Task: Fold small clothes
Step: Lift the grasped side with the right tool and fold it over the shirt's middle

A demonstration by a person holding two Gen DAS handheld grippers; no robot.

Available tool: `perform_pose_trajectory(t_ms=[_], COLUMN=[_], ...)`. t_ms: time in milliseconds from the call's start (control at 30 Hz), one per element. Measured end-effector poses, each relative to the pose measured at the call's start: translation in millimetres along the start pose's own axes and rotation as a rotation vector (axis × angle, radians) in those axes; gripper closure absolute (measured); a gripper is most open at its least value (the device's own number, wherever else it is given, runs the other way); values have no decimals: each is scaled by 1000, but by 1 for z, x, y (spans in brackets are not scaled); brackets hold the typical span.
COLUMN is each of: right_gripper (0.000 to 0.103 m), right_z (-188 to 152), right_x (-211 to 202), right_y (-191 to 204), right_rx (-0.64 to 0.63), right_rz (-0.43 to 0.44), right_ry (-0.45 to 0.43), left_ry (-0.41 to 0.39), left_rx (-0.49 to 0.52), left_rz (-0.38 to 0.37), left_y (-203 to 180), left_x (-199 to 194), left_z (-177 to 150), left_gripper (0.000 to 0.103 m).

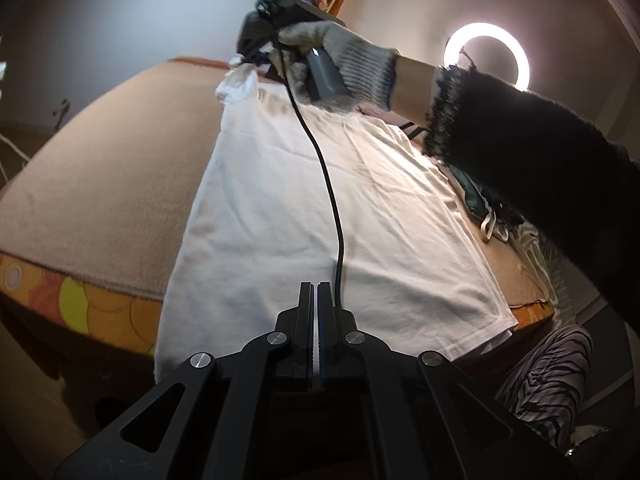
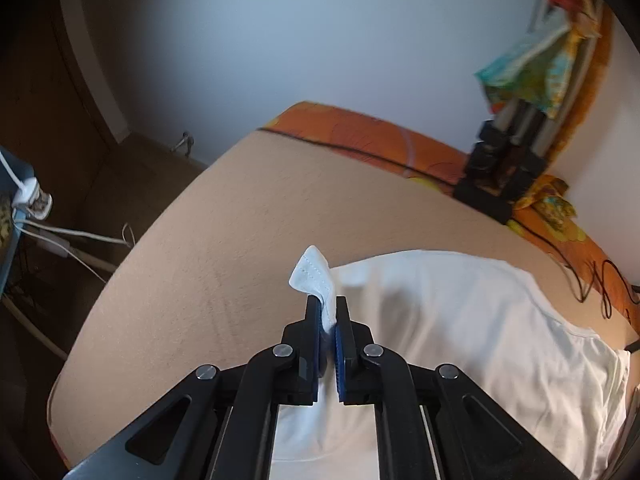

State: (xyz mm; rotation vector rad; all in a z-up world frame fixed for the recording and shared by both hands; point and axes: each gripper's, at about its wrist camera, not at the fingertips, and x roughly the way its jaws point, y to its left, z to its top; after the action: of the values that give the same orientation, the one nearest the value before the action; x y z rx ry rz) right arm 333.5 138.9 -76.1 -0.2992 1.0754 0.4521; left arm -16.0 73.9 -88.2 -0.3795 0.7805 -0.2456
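Right gripper pinches the shirt by a corner; left gripper closed on its hem; bare blanket beside.

- Pale bluish-white wall behind, plain
- Work surface: beige blanket over a bed or table; orange circle-patterned cover shows at its edges
- Lit ring light at right, against the wall
- Dark brown floor at left; white cables trail across it
- Dark door or cupboard panel in the far left corner
- Colourful patterned cloth hangs top right above a black stand
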Motion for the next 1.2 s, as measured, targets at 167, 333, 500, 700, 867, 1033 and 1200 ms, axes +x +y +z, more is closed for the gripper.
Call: perform_pose_trajectory(t_ms=[167,333,500,700,867,1033,1200], right_gripper=[100,100,100,100,100,100,100], right_z=[-4,-6,-3,-2,-5,-8,-16], right_x=[-14,-14,-12,-19,-30,-46,-58], right_y=[-24,-19,-22,-29,-37,-61,-93], right_rx=[35,13,24,25,20,35,65], right_rz=[23,20,16,23,26,5,-23], right_ry=[-10,-20,-28,-35,-48,-58,-61], left_ry=[-38,0,40,32,10,-15,20], left_rx=[-35,-24,29,73,-3,71,144], left_rz=[130,281,327,293,139,47,-35], left_y=[19,35,31,29,27,-8,-44], left_x=[-14,-15,-1,-2,-9,-16,-3], left_z=[0,-11,-13,-17,-14,-10,-7], left_gripper=[98,71,66,100,101,101,101])
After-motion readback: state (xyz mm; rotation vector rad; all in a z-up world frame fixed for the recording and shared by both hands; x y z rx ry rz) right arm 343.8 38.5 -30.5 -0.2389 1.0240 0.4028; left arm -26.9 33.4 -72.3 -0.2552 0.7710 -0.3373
